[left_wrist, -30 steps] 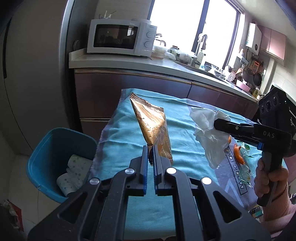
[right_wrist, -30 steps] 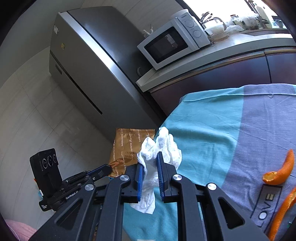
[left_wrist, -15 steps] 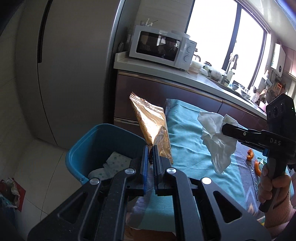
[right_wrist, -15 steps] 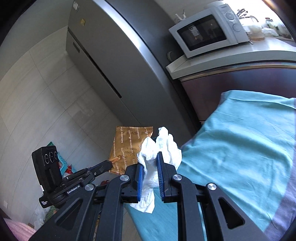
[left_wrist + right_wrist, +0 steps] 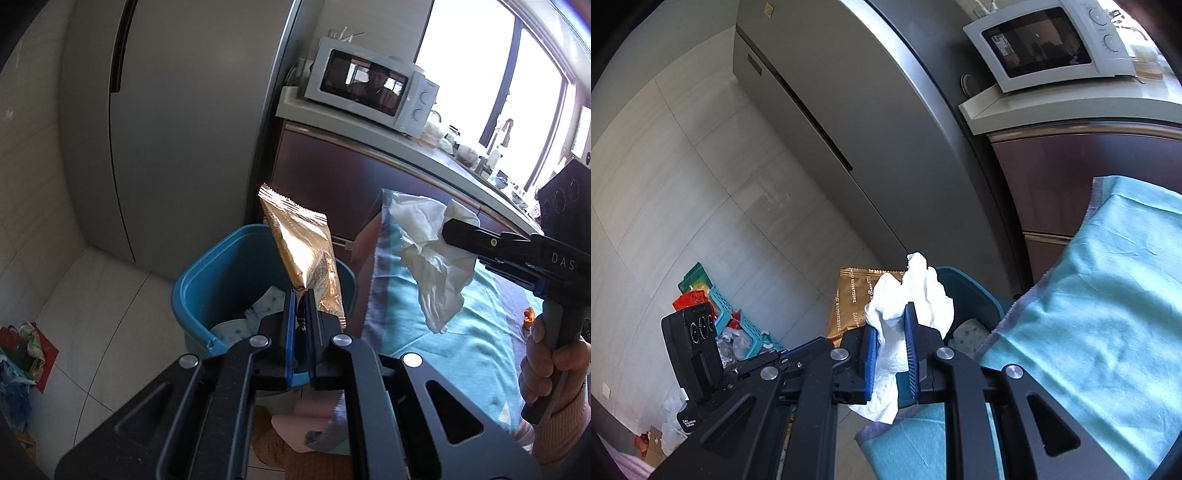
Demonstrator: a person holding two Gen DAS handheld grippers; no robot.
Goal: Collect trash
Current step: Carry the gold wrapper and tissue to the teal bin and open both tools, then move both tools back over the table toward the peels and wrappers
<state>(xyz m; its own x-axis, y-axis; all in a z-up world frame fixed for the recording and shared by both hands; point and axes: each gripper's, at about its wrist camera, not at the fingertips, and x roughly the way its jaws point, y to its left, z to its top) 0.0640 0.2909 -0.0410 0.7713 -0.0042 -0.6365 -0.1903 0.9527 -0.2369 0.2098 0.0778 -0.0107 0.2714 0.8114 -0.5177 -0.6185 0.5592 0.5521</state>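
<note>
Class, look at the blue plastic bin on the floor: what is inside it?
Inside the blue plastic bin lies crumpled white paper with pale blue dots. The gold foil wrapper and the left hand-held gripper cover the rest of its interior.

Bright daylight thru blown-out window, glare on fridge, fisheye warp w/ dark corners, sharp focus
</note>
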